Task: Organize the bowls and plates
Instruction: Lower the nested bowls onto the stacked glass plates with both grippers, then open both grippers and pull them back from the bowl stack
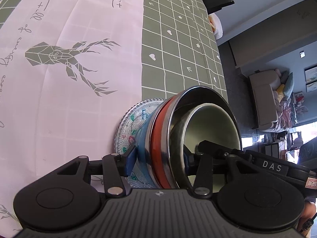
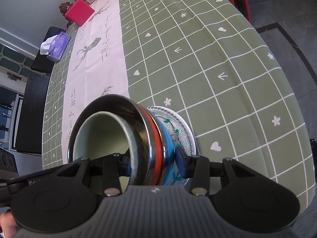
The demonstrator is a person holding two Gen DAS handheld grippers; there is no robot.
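Both wrist views showed one nested stack of dishes gripped from opposite sides, with the cameras rolled so the table appeared tipped.

The stack, bottom to top: a clear beaded glass plate with painted flowers [image 1: 130, 127] [image 2: 178, 123], then a blue-sided bowl [image 1: 143, 138] [image 2: 168, 138], a steel bowl with a red band [image 1: 158, 138] [image 2: 157, 148], a plain stainless steel bowl [image 1: 206, 97] [image 2: 111, 103], and innermost a pale green ceramic bowl [image 1: 214, 123] [image 2: 103, 136].

The left gripper [image 1: 158, 158] was clamped on the stack. One blue-padded finger [image 1: 130, 160] pressed the outside by the blue-sided bowl, just above the glass plate; the other reached over the rims into the bowls.

The right gripper [image 2: 156, 164] was likewise clenched on the stack. Its blue pad [image 2: 181, 163] sat against the blue-sided bowl's outer wall; the opposite finger went inside the pale green bowl.

The stack sat at the seam where the pink runner printed with grey geometric deer [image 1: 69, 59] [image 2: 99, 59] met the green checked tablecloth with white hearts and arrows [image 1: 178, 39] [image 2: 198, 59]. Whether the glass plate touched the cloth could not be told.

At the far end of the table in the right wrist view: a magenta box [image 2: 80, 11], and a purple tissue pack [image 2: 57, 45] on a black chair [image 2: 42, 59]. A beige sofa [image 1: 263, 99] showed in the room beyond in the left wrist view.
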